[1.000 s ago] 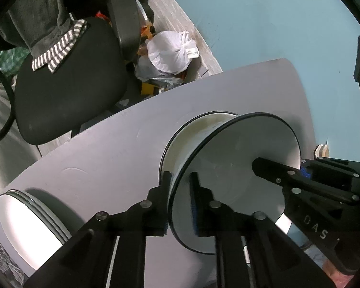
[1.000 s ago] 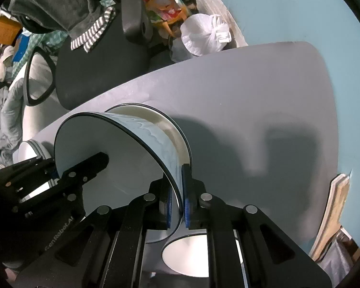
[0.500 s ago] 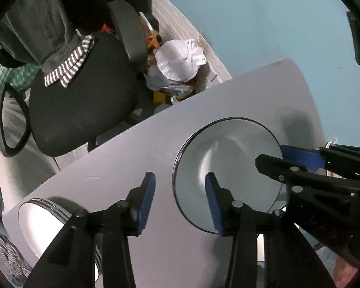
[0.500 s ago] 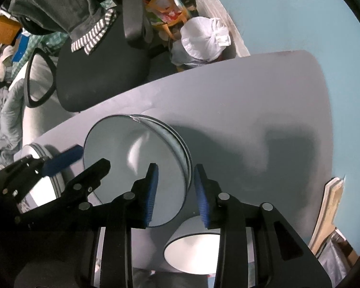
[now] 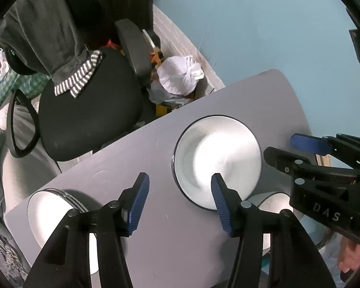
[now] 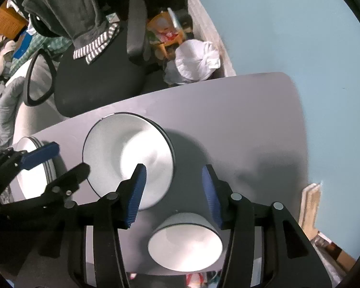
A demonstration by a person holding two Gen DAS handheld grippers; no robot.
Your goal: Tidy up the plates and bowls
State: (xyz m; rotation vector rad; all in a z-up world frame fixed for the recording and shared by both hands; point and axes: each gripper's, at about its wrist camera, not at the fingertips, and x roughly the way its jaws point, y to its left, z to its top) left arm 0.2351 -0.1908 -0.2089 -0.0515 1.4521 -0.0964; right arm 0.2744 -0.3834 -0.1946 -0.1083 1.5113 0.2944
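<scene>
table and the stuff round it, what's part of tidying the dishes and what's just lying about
For the job:
- stacked bowls
- plate stack
- single bowl
- left tool, right tool, both open and empty

Lying about:
- office chair
- grey garment
- white bag

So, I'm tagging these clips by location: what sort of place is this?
Probably a cluttered home room, not a kitchen: an office chair draped with clothes, a tied white bag on the floor, a grey table.

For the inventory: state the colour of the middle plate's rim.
Black, on a round white plate; left wrist view.
</scene>
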